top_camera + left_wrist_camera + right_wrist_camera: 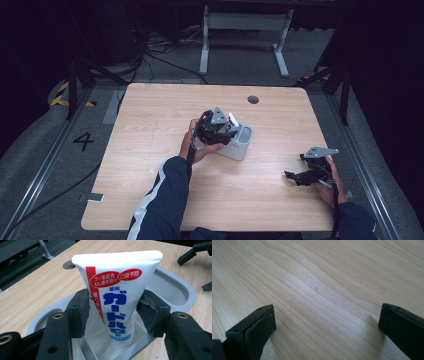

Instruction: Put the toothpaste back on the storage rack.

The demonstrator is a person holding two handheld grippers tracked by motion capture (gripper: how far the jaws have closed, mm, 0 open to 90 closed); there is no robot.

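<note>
my left claw (pixel 113 312): pads just off the toothpaste tube (pixel 117 292), one at its 9 o'clock, one at 3
tube: cap-down in the grey holder (pixel 172 287); may lean or topple
my right claw (pixel 324 327): gaping, idle over the table (pixel 317 272)

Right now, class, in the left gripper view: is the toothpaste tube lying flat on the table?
No: the toothpaste tube stands upright, its lower end inside the grey holder.
</note>
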